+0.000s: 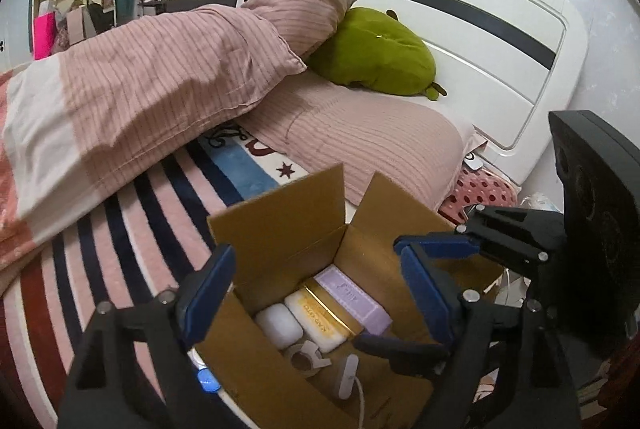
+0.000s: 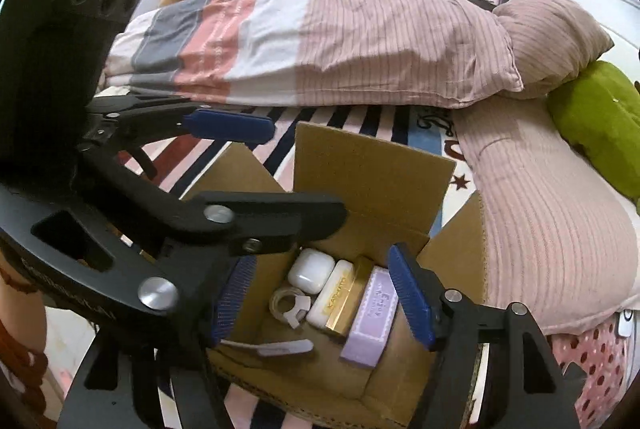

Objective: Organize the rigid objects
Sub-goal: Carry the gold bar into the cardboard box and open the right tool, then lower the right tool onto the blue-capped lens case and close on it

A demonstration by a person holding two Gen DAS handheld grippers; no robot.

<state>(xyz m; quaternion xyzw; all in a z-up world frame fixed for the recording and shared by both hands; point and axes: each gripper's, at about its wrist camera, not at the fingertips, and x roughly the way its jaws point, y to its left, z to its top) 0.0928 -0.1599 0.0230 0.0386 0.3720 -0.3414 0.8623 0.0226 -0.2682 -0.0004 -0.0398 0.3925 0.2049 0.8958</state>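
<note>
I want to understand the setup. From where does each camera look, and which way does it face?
Left wrist: on the left gripper, above the open box, facing the headboard; its blue fingers and the right gripper show.
Right wrist: on the right gripper, above the box, facing the duvet; the left gripper shows.
Both share box, purple box, earbud case.

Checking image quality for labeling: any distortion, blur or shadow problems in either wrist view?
Left wrist: strong fisheye bend and dark corner vignette; cardboard box interior dim but readable, text on the lavender box soft. Right wrist: same bend; the left gripper looms across the frame and hides part of the box; the white case looks slightly washed out.
</note>
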